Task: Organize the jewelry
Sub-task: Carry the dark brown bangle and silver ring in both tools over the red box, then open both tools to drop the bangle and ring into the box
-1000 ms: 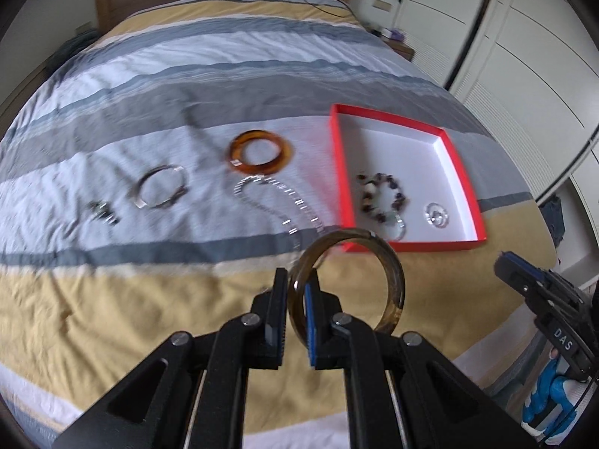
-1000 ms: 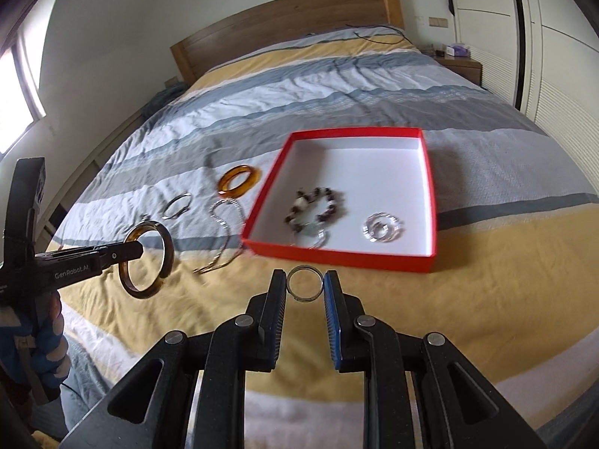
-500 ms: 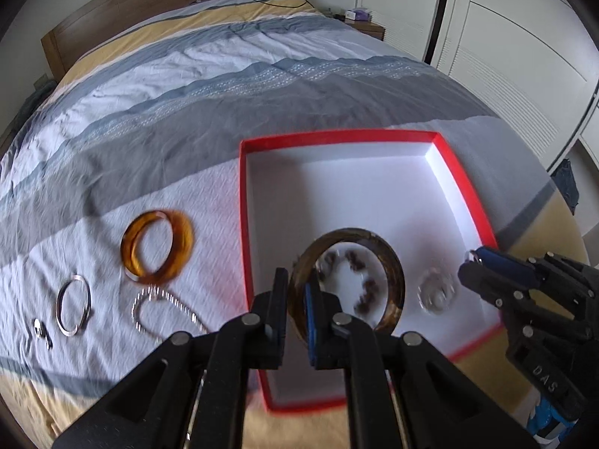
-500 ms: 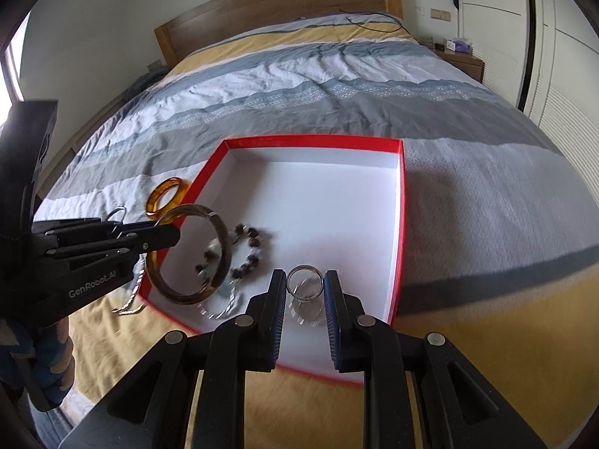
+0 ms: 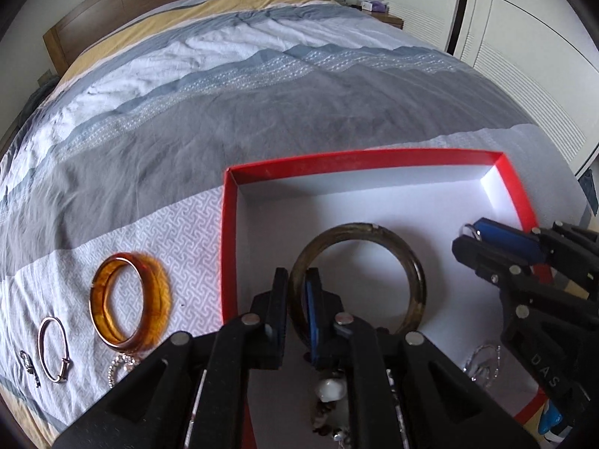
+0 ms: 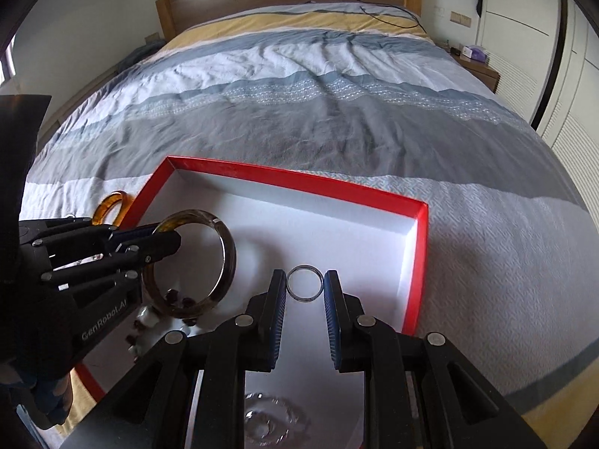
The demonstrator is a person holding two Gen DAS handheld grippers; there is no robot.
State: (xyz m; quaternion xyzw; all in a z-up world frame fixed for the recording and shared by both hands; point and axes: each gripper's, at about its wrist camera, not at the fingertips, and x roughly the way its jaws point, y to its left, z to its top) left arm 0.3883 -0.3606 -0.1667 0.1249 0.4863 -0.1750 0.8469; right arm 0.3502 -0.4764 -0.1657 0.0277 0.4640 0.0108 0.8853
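Both grippers hang over the red box (image 5: 229, 247) on the bed (image 5: 262, 112), and each one carries something. The left gripper (image 5: 297, 301) has its fingers clenched on the rim of the dark bangle (image 5: 415, 280), which stands up on its edge above the white floor of the box. The right gripper (image 6: 305, 299) has its fingers grasping the little silver ring (image 6: 305, 284) by its two sides, also over the box.

The step in hand looks like putting both pieces down inside the box. To do it well, bring each one low, close to the white floor, before letting go. If the bangle drops from high up, it may roll or bounce over the red wall. Tip it flat first, then let the fingers go slack slowly.

Pick bare spots. The bead bracelet (image 6: 179, 301) lies near the left side of the box and the clear ring (image 6: 269, 419) lies at the near edge, so set the new pieces farther in, where the floor is bare.

The amber bangle (image 5: 131, 303), the thin silver bangle (image 5: 52, 350) and a beaded chain (image 5: 119, 366) lie on the bed to the left of the box, waiting for their turn
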